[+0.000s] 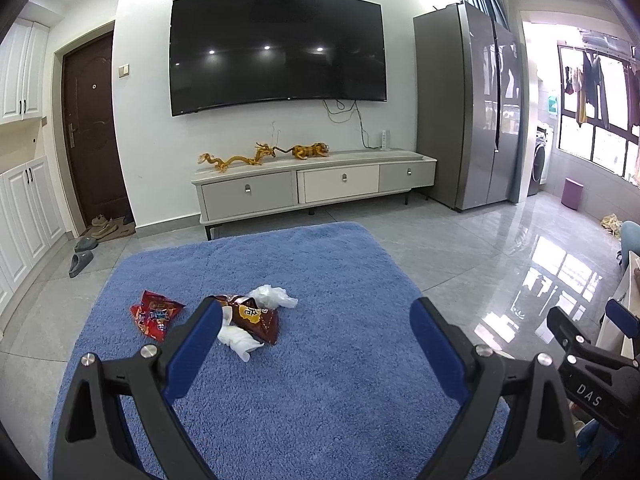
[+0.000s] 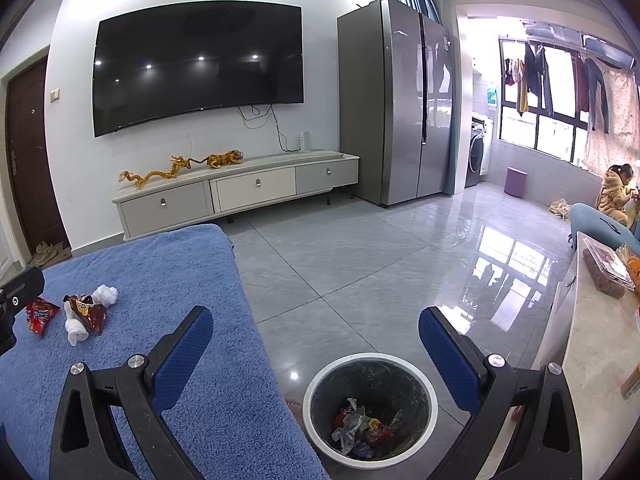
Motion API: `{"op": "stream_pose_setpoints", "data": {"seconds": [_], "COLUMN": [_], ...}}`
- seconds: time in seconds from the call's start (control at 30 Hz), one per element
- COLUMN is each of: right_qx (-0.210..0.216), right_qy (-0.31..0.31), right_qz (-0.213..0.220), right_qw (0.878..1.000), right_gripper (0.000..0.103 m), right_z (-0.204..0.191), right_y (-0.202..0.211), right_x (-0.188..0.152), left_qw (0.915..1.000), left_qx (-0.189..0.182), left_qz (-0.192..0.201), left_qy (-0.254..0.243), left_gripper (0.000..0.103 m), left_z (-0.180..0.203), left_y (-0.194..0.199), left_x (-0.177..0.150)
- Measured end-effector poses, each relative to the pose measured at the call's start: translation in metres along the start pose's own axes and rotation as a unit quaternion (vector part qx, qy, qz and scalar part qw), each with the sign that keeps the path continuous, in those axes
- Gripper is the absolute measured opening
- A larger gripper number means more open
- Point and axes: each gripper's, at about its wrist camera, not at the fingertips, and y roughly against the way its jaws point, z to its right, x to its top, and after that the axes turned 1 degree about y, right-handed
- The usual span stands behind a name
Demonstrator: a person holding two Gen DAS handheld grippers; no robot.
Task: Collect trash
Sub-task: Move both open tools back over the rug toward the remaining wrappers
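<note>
Blue rug [image 1: 280, 360] underfoot, spread across the grey tiled floor [image 2: 360, 260], carrying 4 scraps in 1 loose cluster near its middle. Bin [image 2: 370, 404] on the floor just beside the rug's right edge, rimmed white, lined dark, already part filled with wrappers. Right tool [image 2: 316, 336] above that bin, released, nothing between its blue pads. Left tool [image 1: 316, 332] low over the rug, likewise released and empty, its left pad just in front of the cluster.

Largest scrap: brown snack bag [image 1: 256, 318], crumpled, touching the white tissue [image 1: 238, 338] at its near side and the clear plastic wad [image 1: 272, 296] at its far side. Red wrapper [image 1: 156, 314] a little apart, to the left.

Best approach, probably: left tool swung left and dropped over the brown bag, pads astride a raised fold, not the flat foil, which looks slippery. Light squeeze only; shaggy pile likely to snag. Tissue possibly gathered in the same bite.
</note>
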Motion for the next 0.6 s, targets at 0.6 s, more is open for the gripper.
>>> {"op": "stream_pose_setpoints", "data": {"seconds": [0.6], "right_qx": [0.023], "right_qy": [0.017], "right_qz": [-0.023], "right_qw": [0.999], "right_gripper": [0.103], "right_z": [-0.009], "right_y": [-0.006], "right_x": [-0.001], "left_qw": [0.9985], "left_qx": [-0.036], "left_qz": [-0.037], "left_qy": [0.015], "left_gripper": [0.095], "left_z": [-0.013], "left_y": [-0.022], "left_x": [-0.011]}}
